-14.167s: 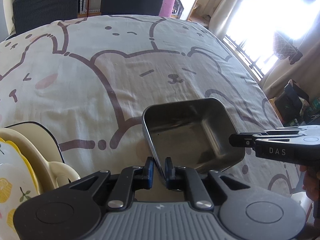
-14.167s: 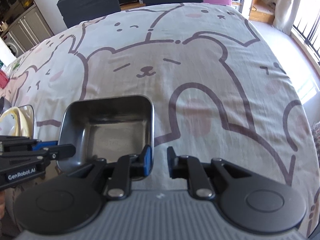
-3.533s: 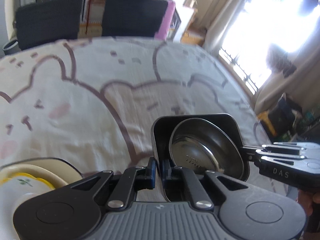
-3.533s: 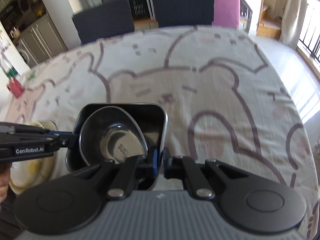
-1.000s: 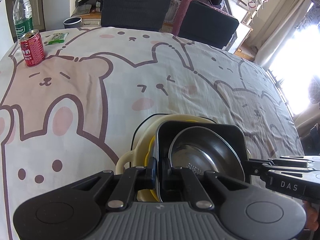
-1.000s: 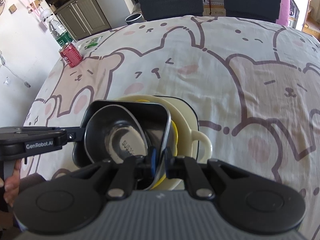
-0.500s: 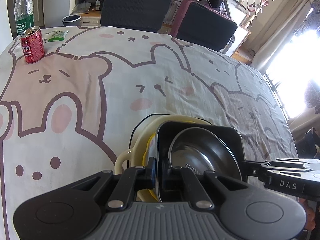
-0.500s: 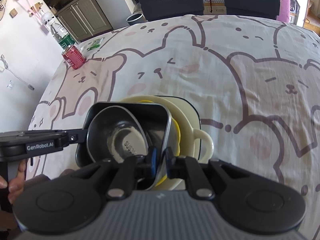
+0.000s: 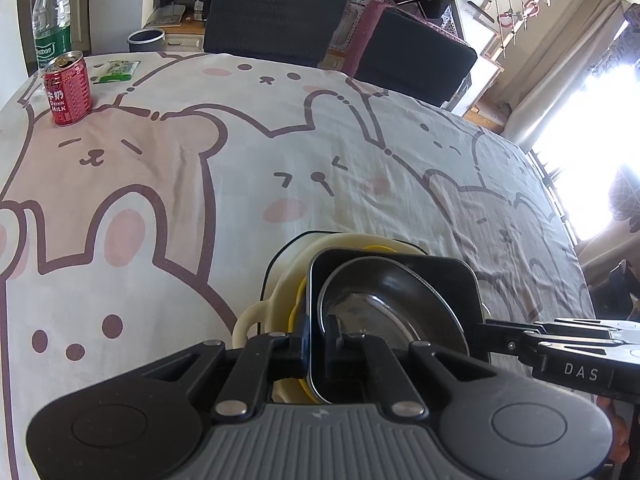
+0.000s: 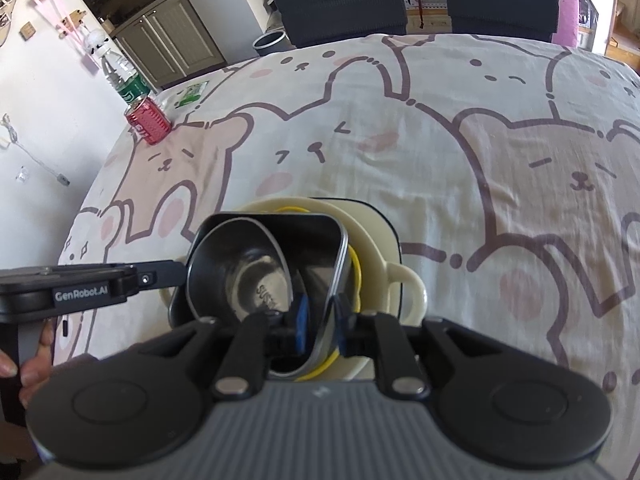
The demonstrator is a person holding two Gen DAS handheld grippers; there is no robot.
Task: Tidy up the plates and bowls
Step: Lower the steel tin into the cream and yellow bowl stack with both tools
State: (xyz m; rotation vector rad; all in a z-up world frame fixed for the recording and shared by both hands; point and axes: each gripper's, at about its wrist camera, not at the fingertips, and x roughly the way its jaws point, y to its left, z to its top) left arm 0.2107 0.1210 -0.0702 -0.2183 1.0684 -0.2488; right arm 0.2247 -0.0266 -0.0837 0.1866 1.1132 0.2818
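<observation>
A square steel tray (image 9: 448, 276) (image 10: 288, 232) with a round steel bowl (image 9: 384, 304) (image 10: 256, 276) inside it sits over a stack of a yellow-rimmed plate (image 9: 296, 312) (image 10: 356, 268) and a cream handled dish (image 9: 256, 316) (image 10: 400, 276). My left gripper (image 9: 316, 344) pinches the tray's left rim. My right gripper (image 10: 320, 332) has a finger on each side of the tray's right rim, with a small gap showing. Each gripper shows in the other's view, the right (image 9: 520, 340) and the left (image 10: 152, 278).
The table wears a bear-print cloth (image 9: 320, 160). A red milk can (image 9: 68, 88) (image 10: 148, 122), a water bottle (image 9: 52, 20) (image 10: 124, 76) and a green packet (image 9: 116, 68) stand at the far left corner. Two dark chairs (image 9: 272, 16) stand behind the table.
Both grippers lowered the tray with the bowl a little further onto the plate stack. The right jaws have parted slightly around the rim.
</observation>
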